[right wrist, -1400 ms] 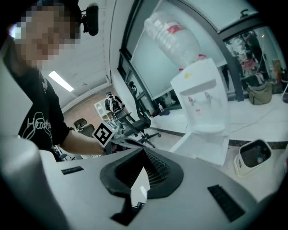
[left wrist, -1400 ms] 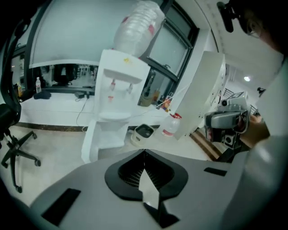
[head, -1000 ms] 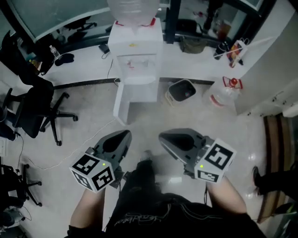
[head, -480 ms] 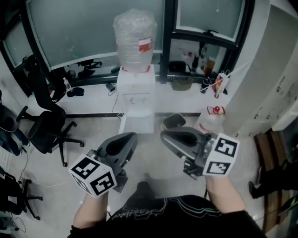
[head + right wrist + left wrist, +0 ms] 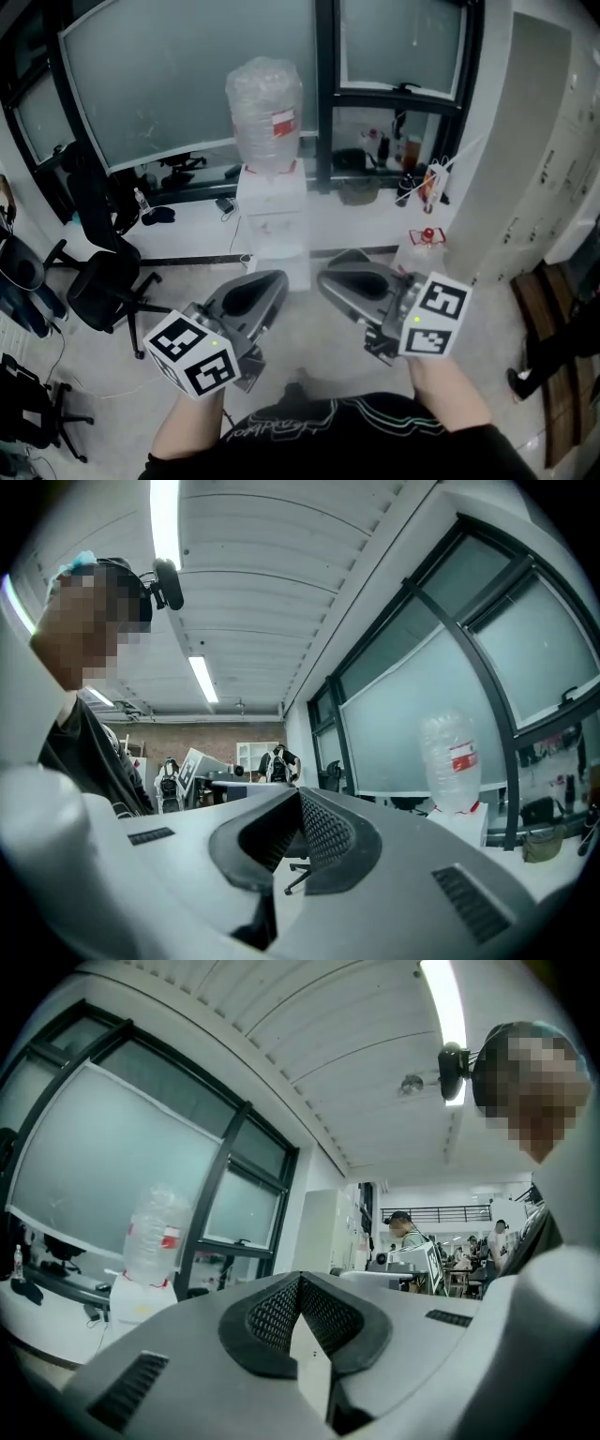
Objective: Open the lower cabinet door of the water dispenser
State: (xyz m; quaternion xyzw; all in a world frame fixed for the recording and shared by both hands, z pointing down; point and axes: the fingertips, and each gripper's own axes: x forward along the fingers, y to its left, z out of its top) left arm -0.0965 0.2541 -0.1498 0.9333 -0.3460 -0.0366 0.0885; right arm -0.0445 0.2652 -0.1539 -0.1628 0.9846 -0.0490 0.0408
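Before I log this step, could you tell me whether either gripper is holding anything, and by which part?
Nothing is held: the left gripper and right gripper are both shut on nothing, well short of the water dispenser.

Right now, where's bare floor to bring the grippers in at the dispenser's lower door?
Bare floor lies between the office chair and the water dispenser; that left side looks the easier way in. Right of the dispenser is tighter: a water jug stands near the white pillar. Left gripper and right gripper are both shut, empty.
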